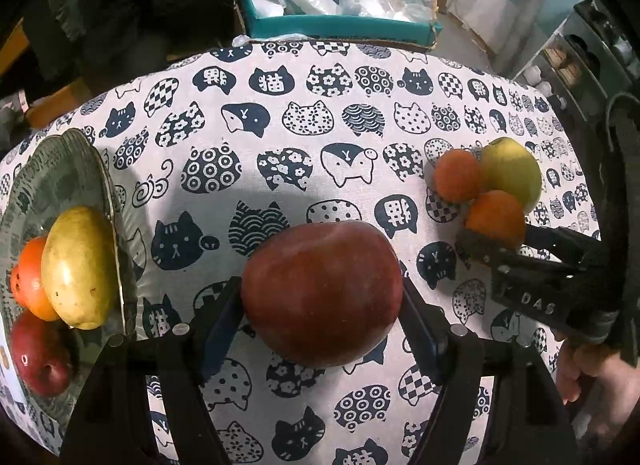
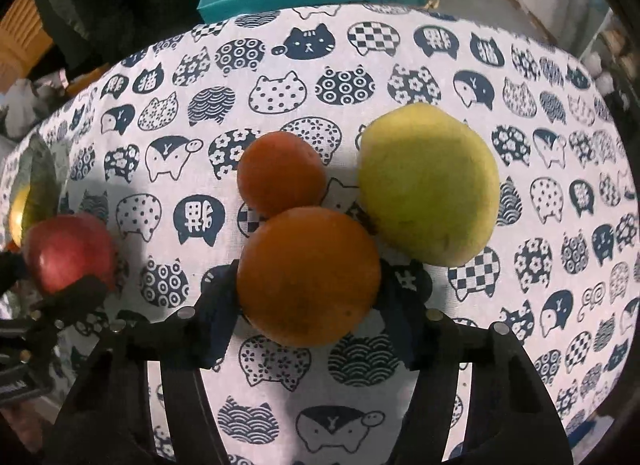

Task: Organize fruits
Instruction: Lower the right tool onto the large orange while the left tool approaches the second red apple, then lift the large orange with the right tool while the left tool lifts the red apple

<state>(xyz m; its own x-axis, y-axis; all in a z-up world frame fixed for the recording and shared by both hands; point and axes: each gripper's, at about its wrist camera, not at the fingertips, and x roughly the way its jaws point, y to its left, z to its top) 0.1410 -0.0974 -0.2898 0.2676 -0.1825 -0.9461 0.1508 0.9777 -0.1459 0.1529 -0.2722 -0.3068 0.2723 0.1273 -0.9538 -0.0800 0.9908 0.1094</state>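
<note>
**Both tongs on round fruit beside the green plate**

The left tongs (image 1: 322, 307) stand partly open around a large dark-red apple (image 1: 322, 293), their pads pressed on its two flanks, a little way right of the ribbed green glass plate (image 1: 80, 169) at the table's (image 1: 320, 125) left edge. On that plate already lie a yellow-green pear (image 1: 78, 267), an orange-red tomato-like fruit (image 1: 30, 279) and a second red apple (image 1: 38, 353). Well right of the plate, the right tongs (image 2: 308, 297) sit against the sides of a round orange (image 2: 308, 275), apparently gripping it. It touches a smaller orange (image 2: 282, 173) and a big yellow-green apple-like fruit (image 2: 428, 185).

The apple looks heavy, hard and waxy, so it may slip or turn in the pads; hold it across its widest girth. The orange looks lighter, with a dimpled, slightly yielding skin; take it at the equator too, with moderate squeeze. The neighbours may roll on the cat-print tablecloth (image 2: 360, 405) once it lifts.
</note>
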